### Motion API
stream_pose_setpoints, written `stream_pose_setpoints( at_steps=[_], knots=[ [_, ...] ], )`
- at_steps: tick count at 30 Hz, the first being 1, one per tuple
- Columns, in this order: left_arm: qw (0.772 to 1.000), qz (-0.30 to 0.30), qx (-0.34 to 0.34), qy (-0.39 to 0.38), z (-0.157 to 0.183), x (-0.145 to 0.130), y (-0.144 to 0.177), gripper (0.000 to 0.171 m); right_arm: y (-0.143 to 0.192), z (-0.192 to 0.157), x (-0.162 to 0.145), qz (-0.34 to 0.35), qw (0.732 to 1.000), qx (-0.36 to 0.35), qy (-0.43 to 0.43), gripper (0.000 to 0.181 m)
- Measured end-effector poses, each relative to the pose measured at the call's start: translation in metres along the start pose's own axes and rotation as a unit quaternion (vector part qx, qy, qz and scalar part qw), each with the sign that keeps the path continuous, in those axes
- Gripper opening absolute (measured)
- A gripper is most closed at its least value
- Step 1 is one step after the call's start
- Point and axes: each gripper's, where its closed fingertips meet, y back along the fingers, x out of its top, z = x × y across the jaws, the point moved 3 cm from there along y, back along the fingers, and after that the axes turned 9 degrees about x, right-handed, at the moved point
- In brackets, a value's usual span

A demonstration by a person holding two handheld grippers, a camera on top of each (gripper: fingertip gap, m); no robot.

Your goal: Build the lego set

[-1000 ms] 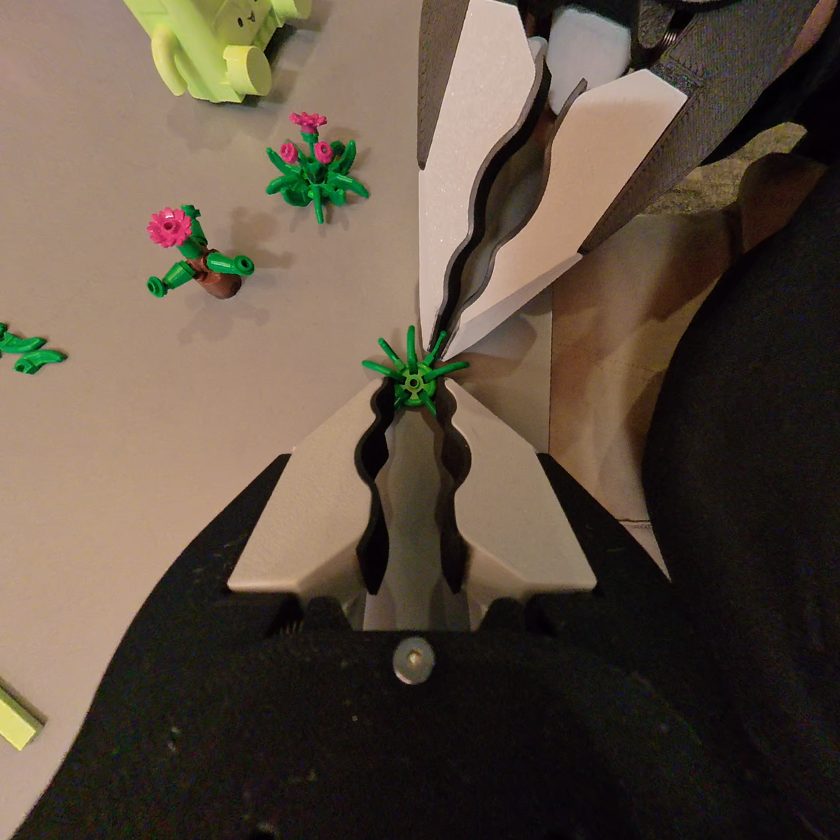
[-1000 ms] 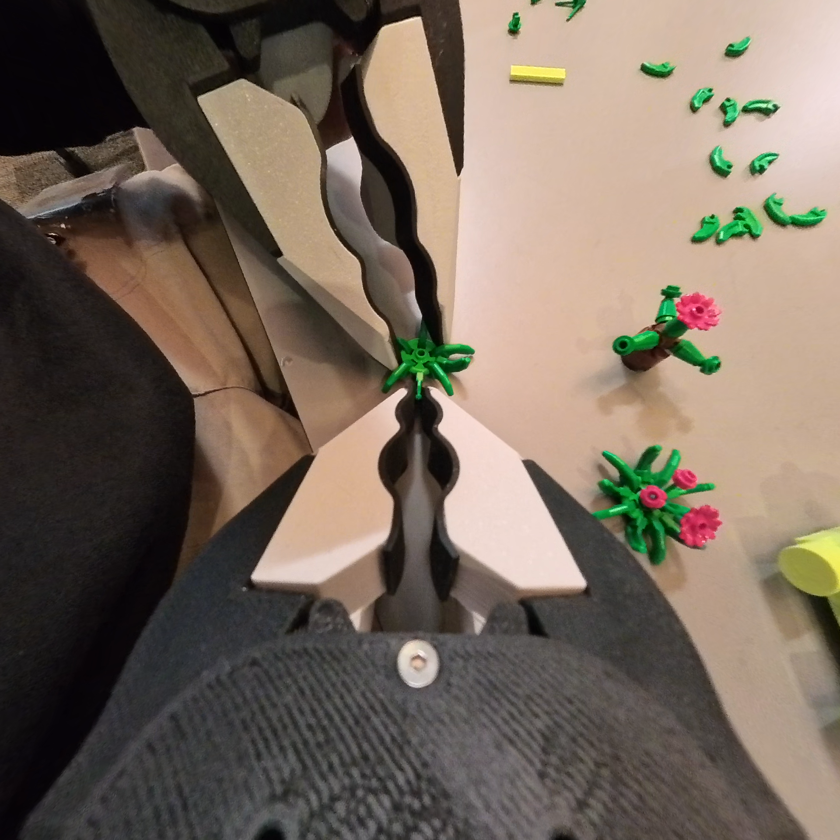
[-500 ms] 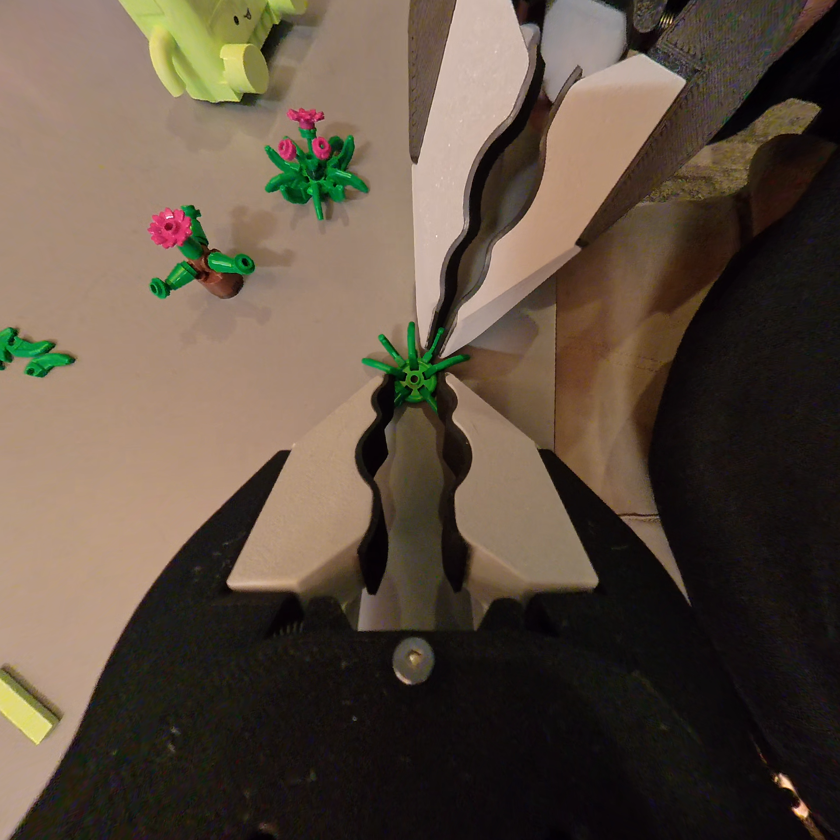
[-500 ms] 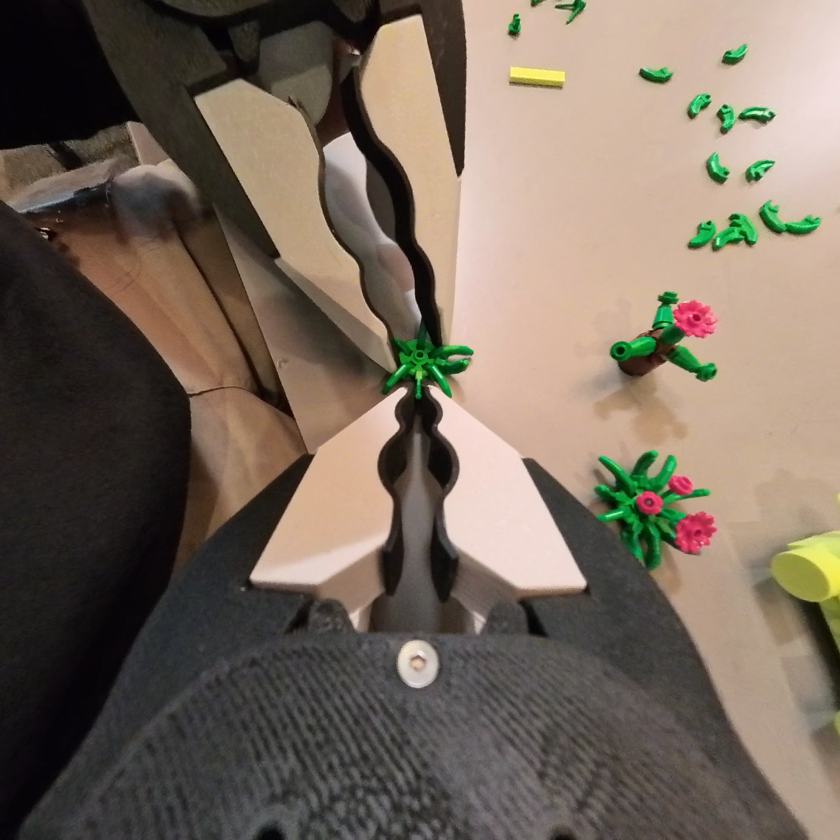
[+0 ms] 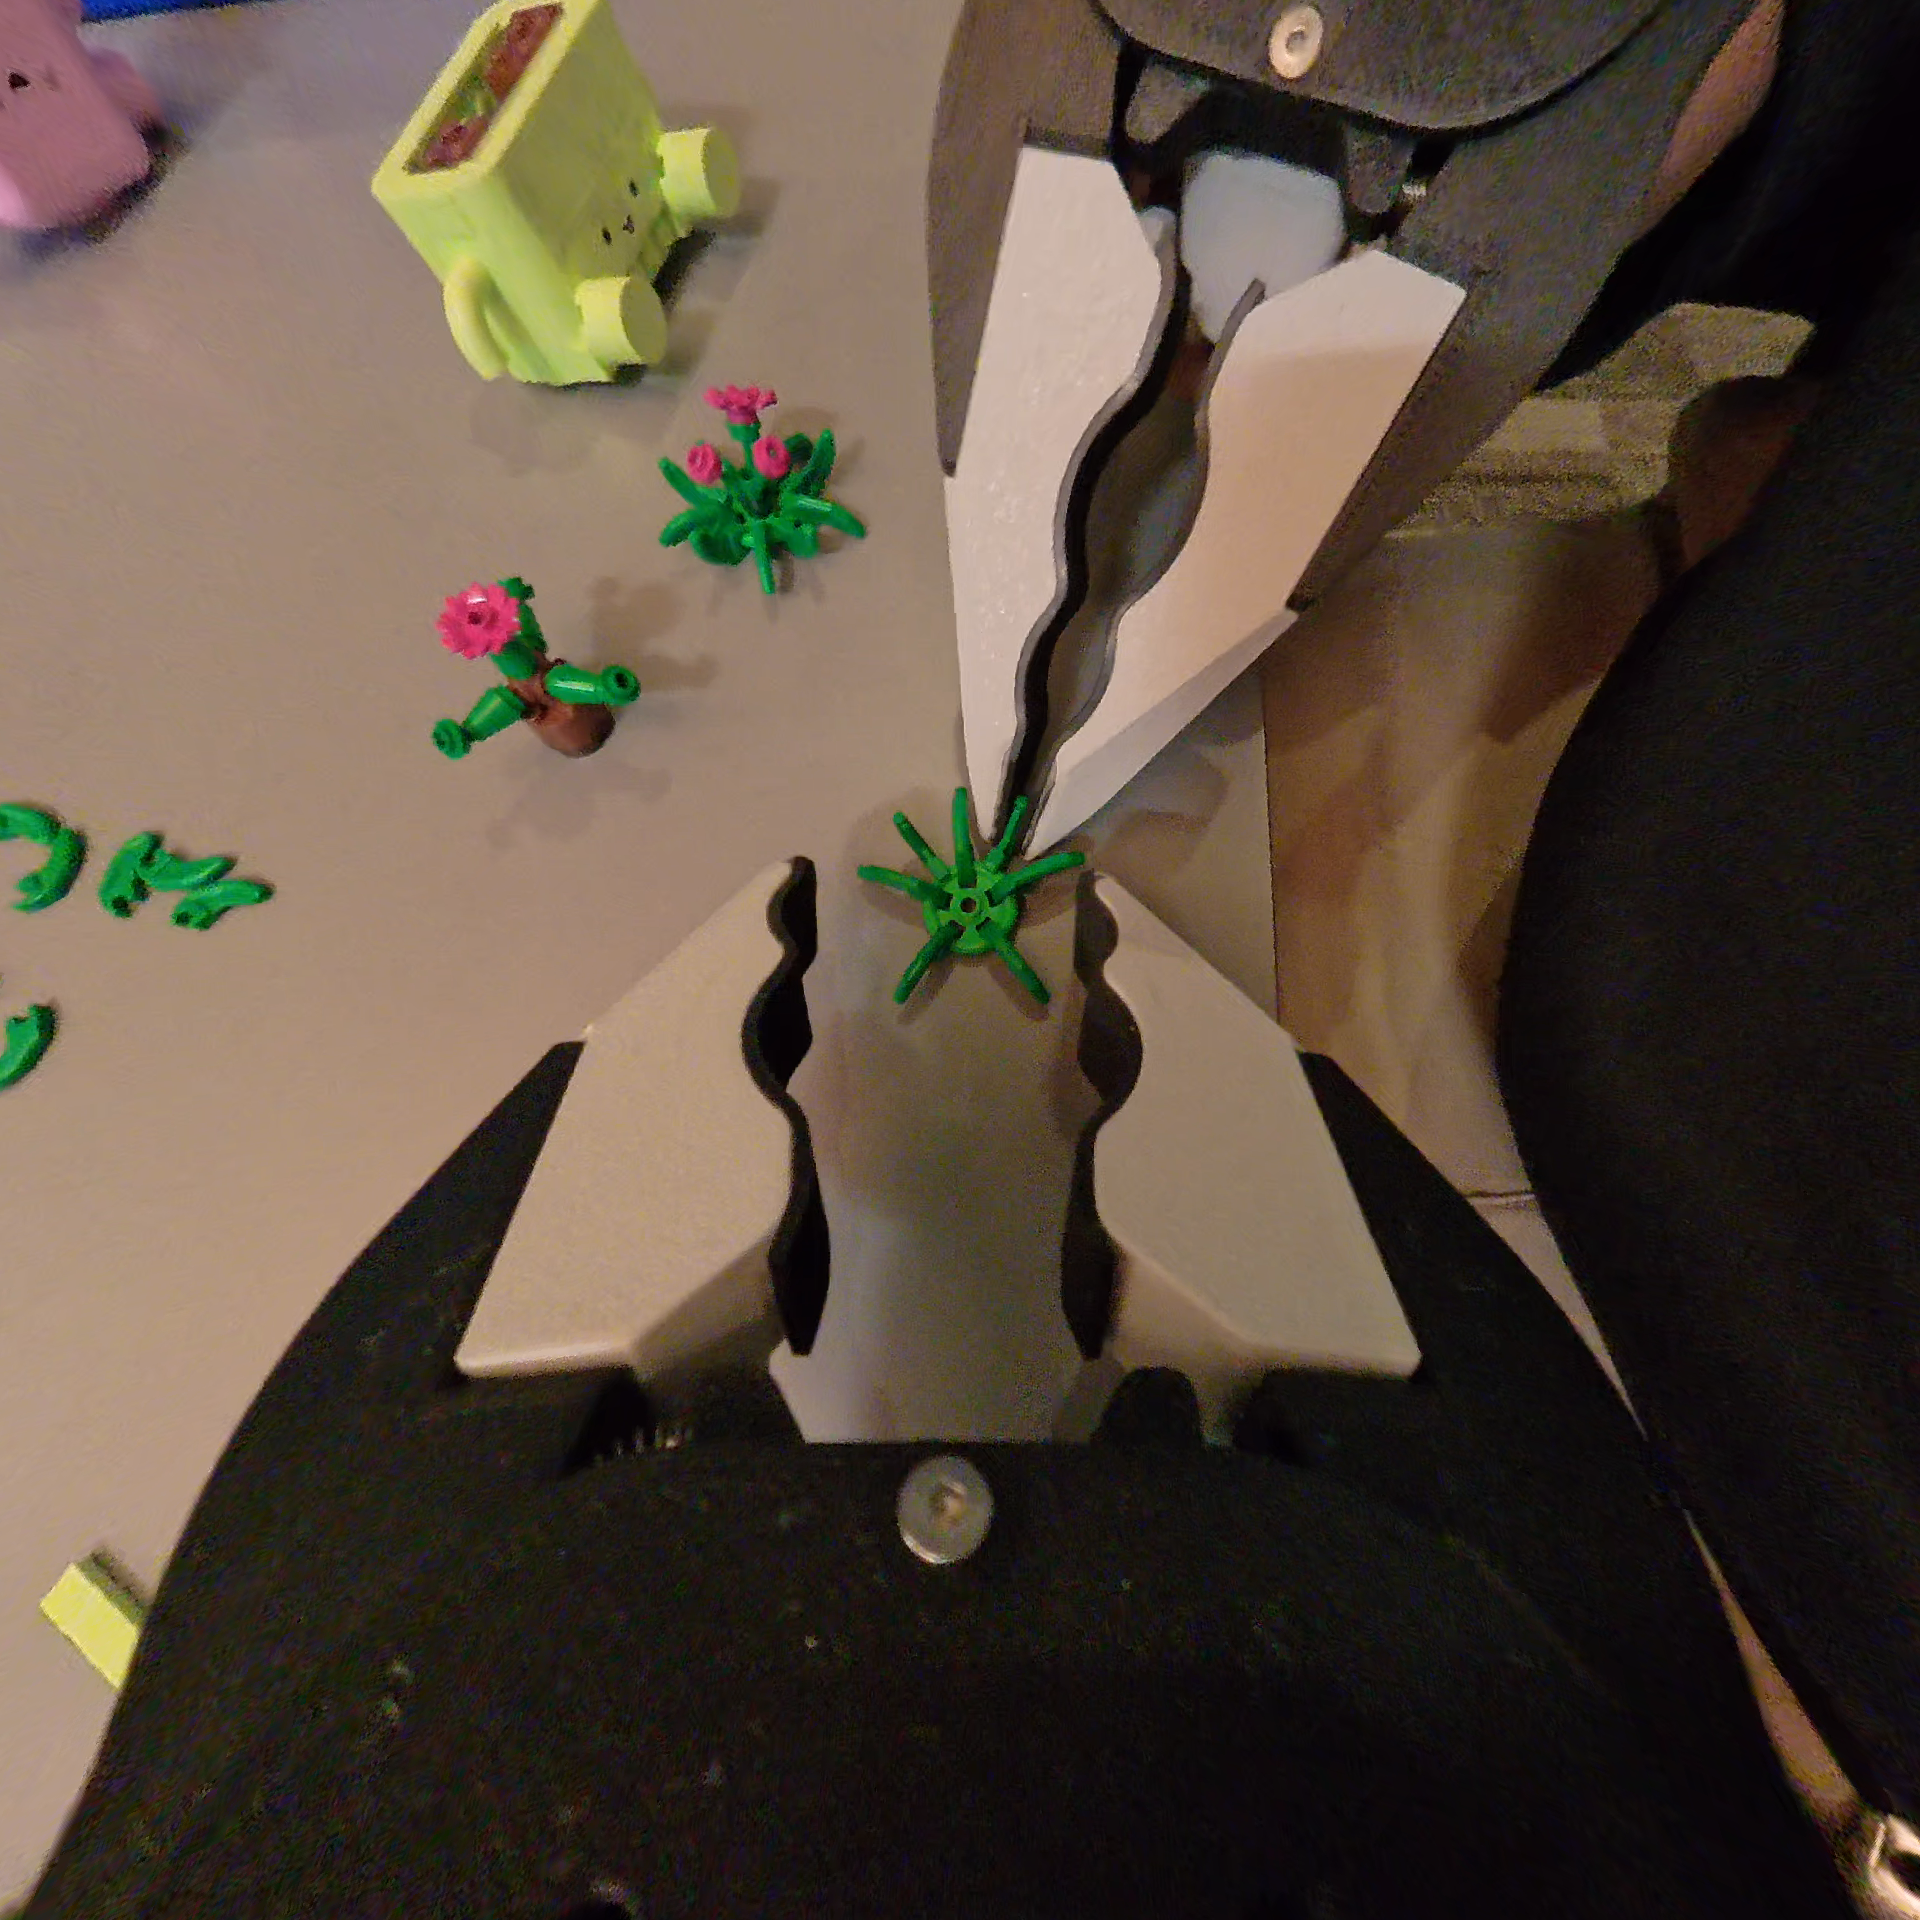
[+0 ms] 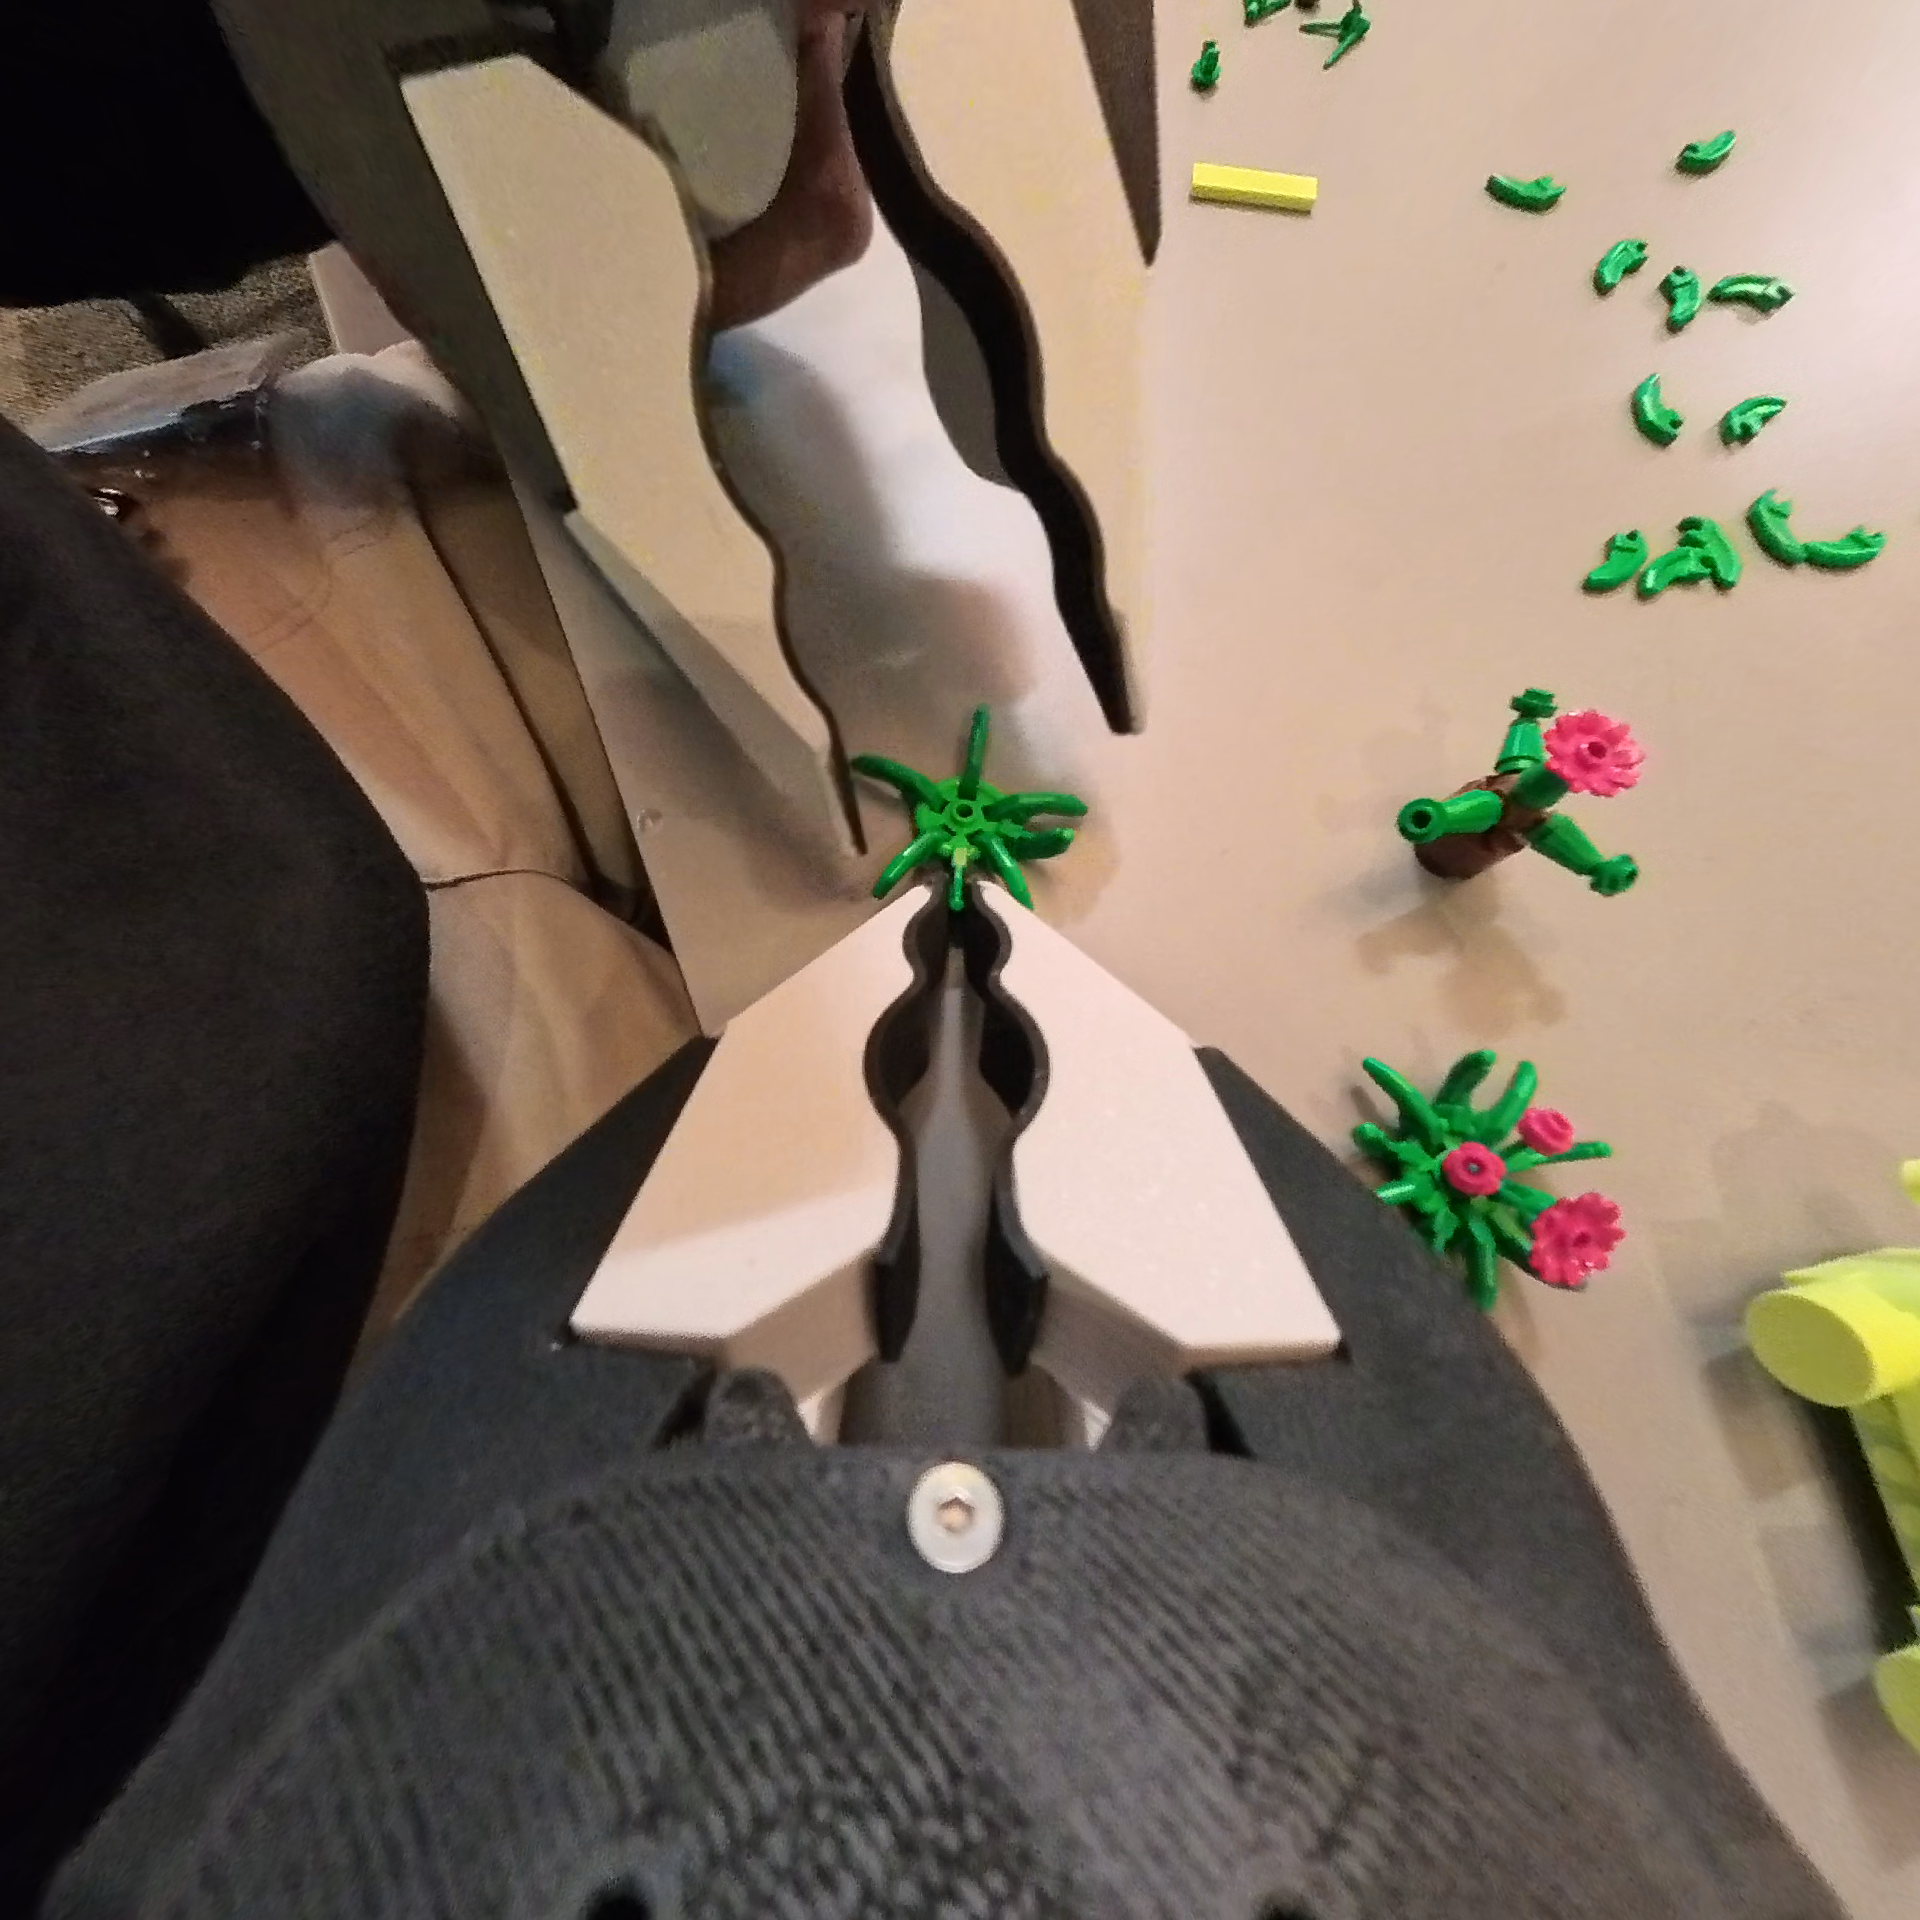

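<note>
The right gripper [image 6: 961,902] is clamped by its tips on one spike of the green leaf rosette [image 6: 964,821], which sits straight ahead of it, above the table's near edge [image 5: 1195,831]; the left gripper [image 5: 945,894], fingers spread wide, flanks the rosette without touching; the lime planter [image 5: 551,197] stands well apart, holding brown and green filling.

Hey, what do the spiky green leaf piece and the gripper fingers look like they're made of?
The spiky green leaf piece looks like glossy moulded plastic: even colour, thin smooth spikes with slight shine. The right gripper pinches it; its fingers look like matte pale rigid plastic, faintly speckled, possibly printed, with dark wavy linings that could be rubber or foam. The left gripper looks the same.
</note>
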Motion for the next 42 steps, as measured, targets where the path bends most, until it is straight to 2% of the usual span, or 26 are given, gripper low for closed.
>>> stream_pose_setpoints(
  at_steps=[3, 11, 18, 23, 28, 37, 42],
  knots=[
    [0.999, -0.025, -0.017, -0.01, 0.005, -0.007, -0.005, 0.049, 0.0, 0.0, 0.0, 0.0, 1.0, 0.002, 0.0, 0.0],
    [0.999, -0.027, -0.017, -0.007, 0.005, -0.007, -0.002, 0.042, 0.0, 0.0, 0.0, 0.0, 1.0, 0.002, -0.003, 0.0],
    [0.999, -0.03, -0.028, 0.003, 0.006, -0.011, -0.001, 0.026, 0.0, 0.001, 0.0, 0.001, 1.0, -0.019, 0.01, 0.0],
    [0.999, -0.032, -0.023, 0.004, 0.005, -0.011, -0.001, 0.021, 0.0, -0.001, 0.0, 0.003, 1.0, -0.023, 0.007, 0.001],
    [0.999, -0.032, -0.023, 0.007, 0.005, -0.012, -0.001, 0.022, 0.006, -0.003, -0.004, -0.003, 1.0, -0.02, -0.002, 0.009],
    [1.0, -0.029, -0.007, -0.01, 0.004, -0.01, 0.001, 0.017, 0.021, 0.01, 0.01, 0.071, 0.996, -0.017, -0.052, 0.013],
    [1.0, -0.025, -0.014, -0.004, 0.004, -0.01, 0.001, 0.016, 0.018, 0.025, 0.011, 0.067, 0.995, -0.013, -0.077, 0.006]
  ],
)
